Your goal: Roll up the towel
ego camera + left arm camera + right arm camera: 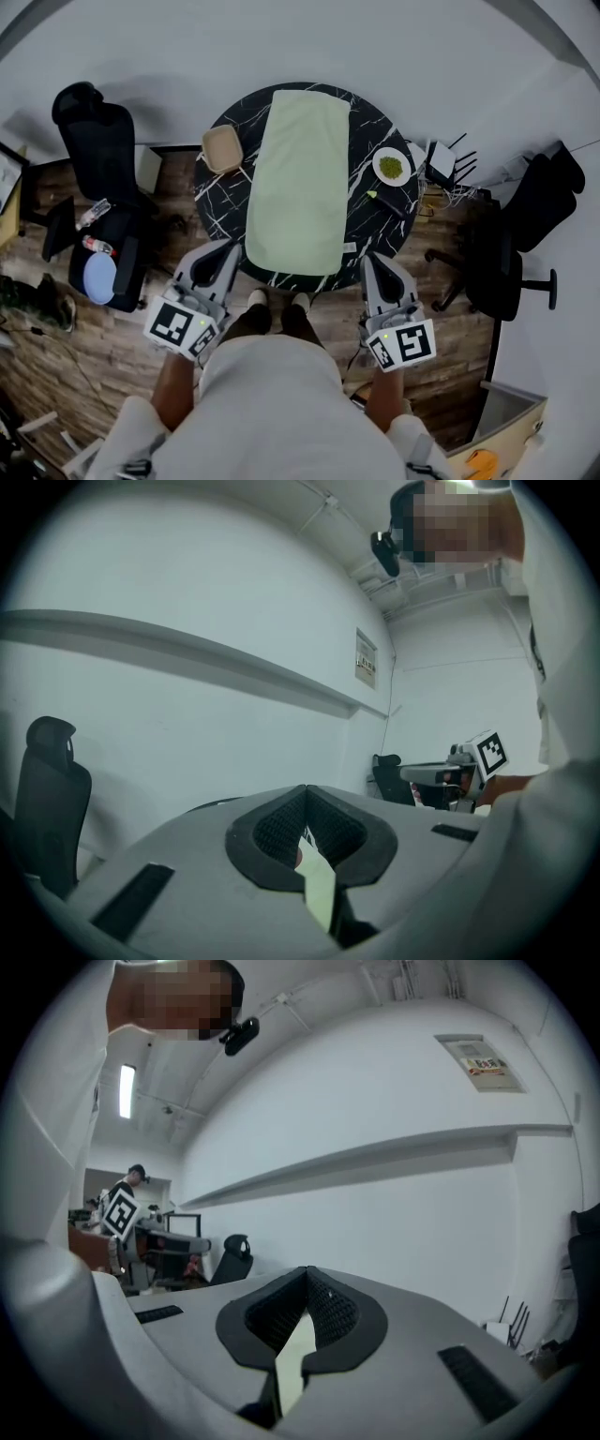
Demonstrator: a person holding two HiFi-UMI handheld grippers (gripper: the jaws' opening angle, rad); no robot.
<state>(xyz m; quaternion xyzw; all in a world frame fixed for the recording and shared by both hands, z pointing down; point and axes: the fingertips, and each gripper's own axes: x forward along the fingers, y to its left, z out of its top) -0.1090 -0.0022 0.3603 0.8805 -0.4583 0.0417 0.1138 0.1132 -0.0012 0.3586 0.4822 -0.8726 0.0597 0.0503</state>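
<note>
A pale green towel (300,178) lies flat and unrolled along the middle of the round black marble table (217,202). Its near edge hangs close to the table's front rim. My left gripper (228,253) is shut and empty, just outside the towel's near left corner. My right gripper (374,265) is also shut and empty, by the front rim to the right of the towel's near right corner. In the left gripper view the jaws (306,789) meet, and a sliver of towel (321,888) shows below them. The right gripper view shows the same: closed jaws (307,1271) over a strip of towel (296,1354).
A tan tray (222,148) sits on the table left of the towel. A white plate with green bits (391,167) and a dark pen-like item (386,200) lie to its right. Black office chairs stand at the left (101,155) and right (506,253). I stand at the table's near edge.
</note>
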